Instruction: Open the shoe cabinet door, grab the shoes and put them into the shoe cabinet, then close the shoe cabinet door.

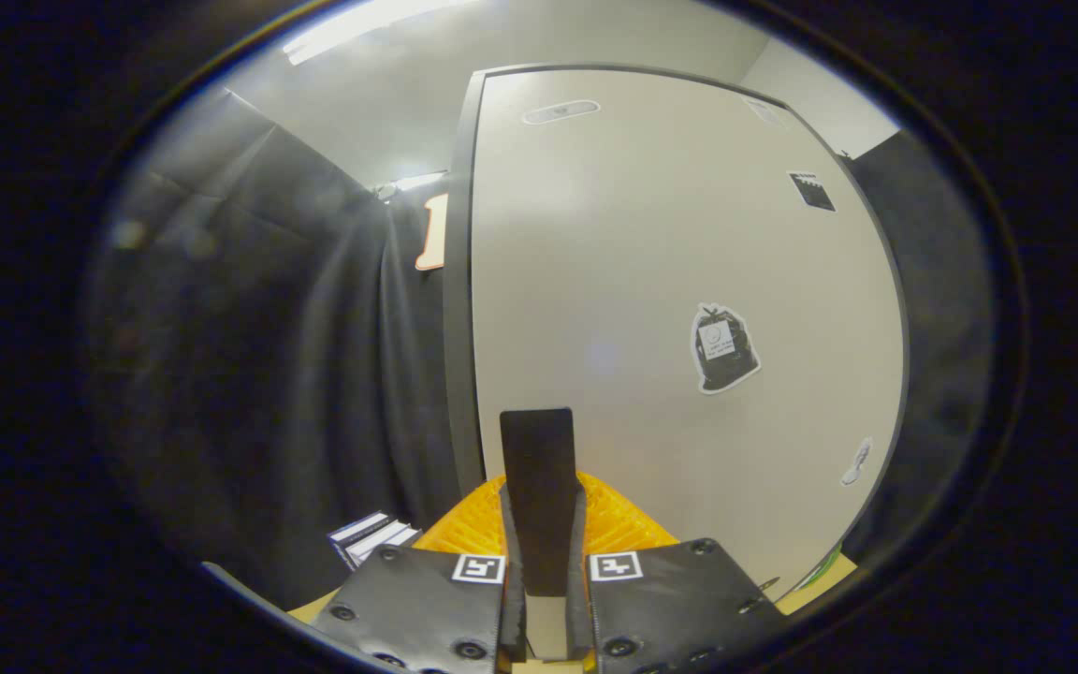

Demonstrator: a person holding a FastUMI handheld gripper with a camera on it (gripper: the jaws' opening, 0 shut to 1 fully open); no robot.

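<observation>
Booth, cabinet door point(670, 281) ahead; gripper point(544, 562) fingers closed.

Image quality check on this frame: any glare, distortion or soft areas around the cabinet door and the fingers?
Gripper view: fisheye bends the shoe cabinet door edges into curves; a ceiling light blows out to white glare; the dark cloth wall looks hazy and underexposed; the gripper fingers are together and sharp, with the orange ridged object behind them.

Beige cabinet door point(651, 281) (dark-edged)
</observation>
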